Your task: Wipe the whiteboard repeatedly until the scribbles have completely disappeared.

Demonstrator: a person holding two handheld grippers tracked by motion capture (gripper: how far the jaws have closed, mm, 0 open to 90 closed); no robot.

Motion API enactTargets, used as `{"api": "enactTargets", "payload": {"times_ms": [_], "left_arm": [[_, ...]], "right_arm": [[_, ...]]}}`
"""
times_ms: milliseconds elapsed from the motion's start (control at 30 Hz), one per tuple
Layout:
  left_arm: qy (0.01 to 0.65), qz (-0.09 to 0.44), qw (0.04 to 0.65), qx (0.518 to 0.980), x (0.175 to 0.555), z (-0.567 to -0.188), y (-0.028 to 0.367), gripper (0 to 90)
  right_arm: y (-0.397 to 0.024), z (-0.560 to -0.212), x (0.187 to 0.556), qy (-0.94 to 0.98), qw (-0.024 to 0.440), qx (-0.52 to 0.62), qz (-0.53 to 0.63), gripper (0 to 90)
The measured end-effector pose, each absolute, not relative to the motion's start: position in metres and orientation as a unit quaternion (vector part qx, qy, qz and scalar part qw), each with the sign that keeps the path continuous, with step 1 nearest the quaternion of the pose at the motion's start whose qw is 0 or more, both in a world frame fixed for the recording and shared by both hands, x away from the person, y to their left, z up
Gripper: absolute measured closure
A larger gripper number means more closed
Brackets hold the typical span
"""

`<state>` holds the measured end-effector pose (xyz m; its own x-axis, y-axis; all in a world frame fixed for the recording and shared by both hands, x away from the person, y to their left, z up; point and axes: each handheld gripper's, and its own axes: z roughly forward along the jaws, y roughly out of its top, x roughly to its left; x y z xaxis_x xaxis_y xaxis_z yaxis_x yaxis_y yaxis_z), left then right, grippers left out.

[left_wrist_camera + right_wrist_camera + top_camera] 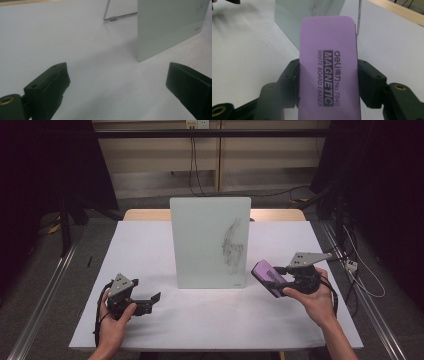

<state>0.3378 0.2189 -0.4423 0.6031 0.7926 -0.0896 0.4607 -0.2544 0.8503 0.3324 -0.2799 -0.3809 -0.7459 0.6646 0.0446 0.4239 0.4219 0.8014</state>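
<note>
The purple eraser [328, 72] is clamped between the two jaws of the right gripper [328, 83], which are closed on its long sides about halfway along its length, so that its far end sticks out past the jaw tips toward the board [294, 15]. In the high view the eraser [266, 278] is seen held tilted above the table [150, 240], just to the right of the board's [210, 242] lower right corner and apart from it, with the right gripper [280, 279] behind it in the person's right hand [310, 295]. One eraser, one board, one table and two grippers are counted. The board is stood upright near the middle of the table, and faint grey marks [232, 245] are visible on its right half; a wire stand [112, 18] is seen behind it in the left gripper view. The left gripper [152, 299] is held by the left hand [117, 317] low over the table, well apart from the board's lower left corner. Its jaws are spread wide, nothing is held between them, and nothing is touched by them; the bare table [75, 45] and the board's edge [150, 37] are seen between them.
</note>
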Motion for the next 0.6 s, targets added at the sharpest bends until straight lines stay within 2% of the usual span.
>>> {"api": "enactTargets", "payload": {"times_ms": [600], "left_arm": [[0.398,0.186,0.443,0.781,0.340,-0.444,0.219,5.2]], "right_arm": [[-0.247,-0.347,0.357,0.830,0.156,0.286,0.452,41.8]]}}
